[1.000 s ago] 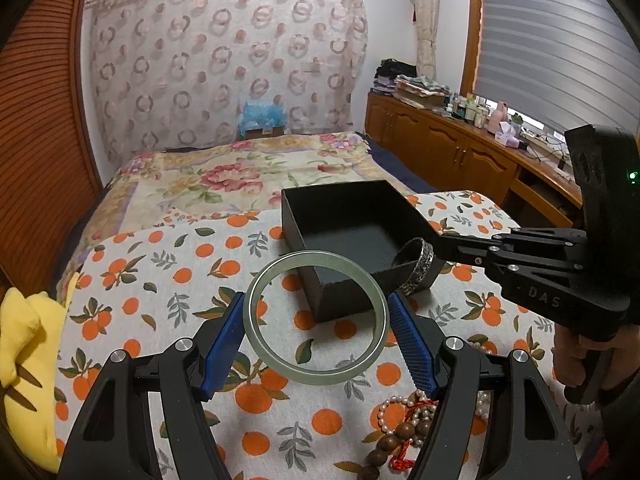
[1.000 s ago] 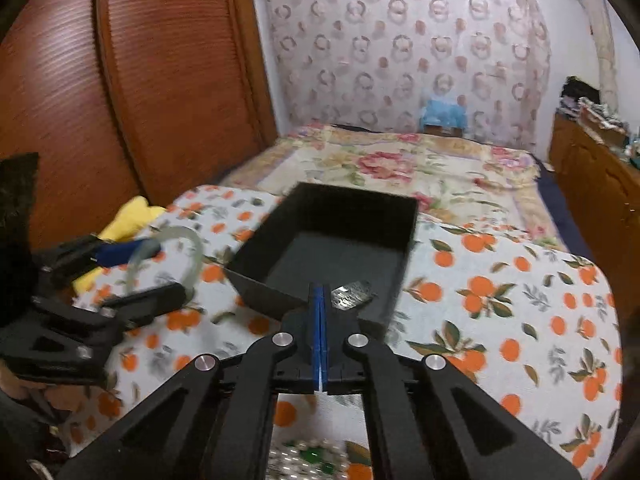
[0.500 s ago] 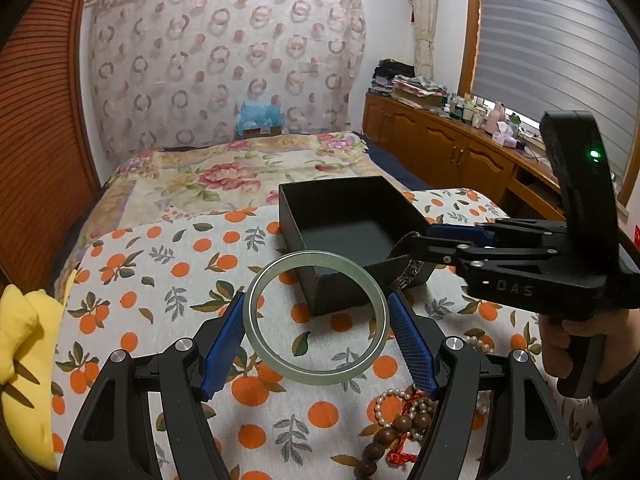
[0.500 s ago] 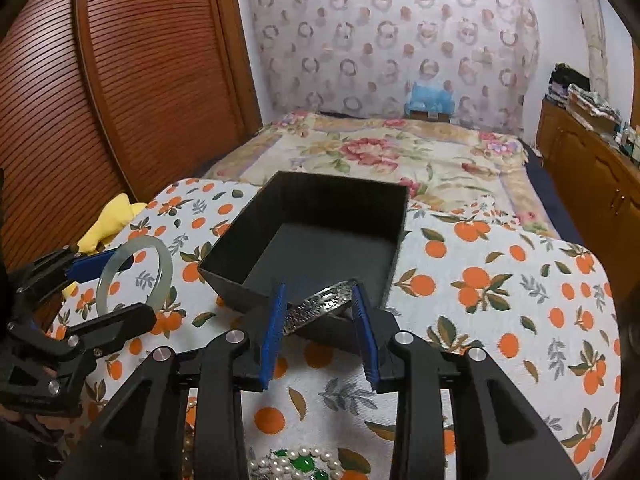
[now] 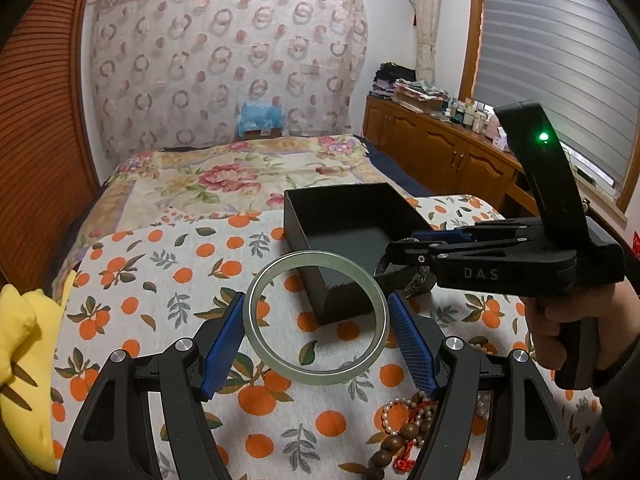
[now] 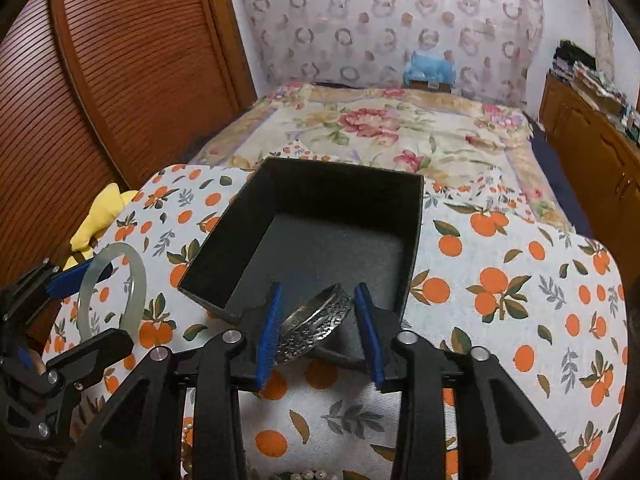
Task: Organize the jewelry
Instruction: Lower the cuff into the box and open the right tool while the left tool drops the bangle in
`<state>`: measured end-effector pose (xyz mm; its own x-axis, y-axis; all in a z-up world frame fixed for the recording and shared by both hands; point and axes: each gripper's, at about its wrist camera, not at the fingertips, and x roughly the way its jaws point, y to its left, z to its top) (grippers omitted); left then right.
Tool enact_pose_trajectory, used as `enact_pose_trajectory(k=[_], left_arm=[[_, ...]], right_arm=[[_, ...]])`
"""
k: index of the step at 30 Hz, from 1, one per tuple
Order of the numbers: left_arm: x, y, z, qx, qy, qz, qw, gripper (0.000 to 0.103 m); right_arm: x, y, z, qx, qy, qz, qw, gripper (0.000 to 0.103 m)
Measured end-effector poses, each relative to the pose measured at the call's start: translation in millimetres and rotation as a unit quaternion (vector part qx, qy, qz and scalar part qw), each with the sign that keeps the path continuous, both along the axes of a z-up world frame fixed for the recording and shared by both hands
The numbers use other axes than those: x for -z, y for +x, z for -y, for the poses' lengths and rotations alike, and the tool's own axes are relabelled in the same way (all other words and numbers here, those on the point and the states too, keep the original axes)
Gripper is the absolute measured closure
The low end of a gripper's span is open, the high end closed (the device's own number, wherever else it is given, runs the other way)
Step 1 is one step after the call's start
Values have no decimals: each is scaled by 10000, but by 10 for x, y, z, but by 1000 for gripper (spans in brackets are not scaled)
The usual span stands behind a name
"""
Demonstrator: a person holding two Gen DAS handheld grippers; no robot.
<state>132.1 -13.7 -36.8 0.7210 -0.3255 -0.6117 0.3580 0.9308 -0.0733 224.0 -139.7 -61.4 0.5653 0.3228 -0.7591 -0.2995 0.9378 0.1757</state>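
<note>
The silver bangle (image 6: 316, 326) is seen between the closing jaws of the right gripper (image 6: 318, 330), at the near rim of the box (image 6: 414, 240). Only the left pad appears touched; a tilt or slip onto the cloth (image 6: 500, 280) is judged possible. The jade bangle (image 5: 316, 316) is clamped across the left gripper (image 5: 316, 336), which is angled downward beside the box.

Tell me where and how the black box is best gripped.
Likely the box by its wall on the jade bangle's side, from above, one finger inside, one outside: its top is open, its walls thin and upright, the silver bangle crowds the near corner.
</note>
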Motion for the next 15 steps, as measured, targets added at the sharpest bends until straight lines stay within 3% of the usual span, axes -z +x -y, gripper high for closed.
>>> enact_pose_trajectory(k=[2, 4, 15], left_arm=[[-32, 15, -6, 13, -9, 10, 10000, 35], [-58, 29, -3, 28, -13, 32, 10000, 35], [-144, 186, -41, 28, -107, 44, 9999, 35]], right_arm=[[-18, 12, 15, 9, 71, 6, 10000, 82], [-63, 9, -13, -31, -1, 69, 10000, 88], [-287, -41, -28, -90, -51, 348, 9993, 89]])
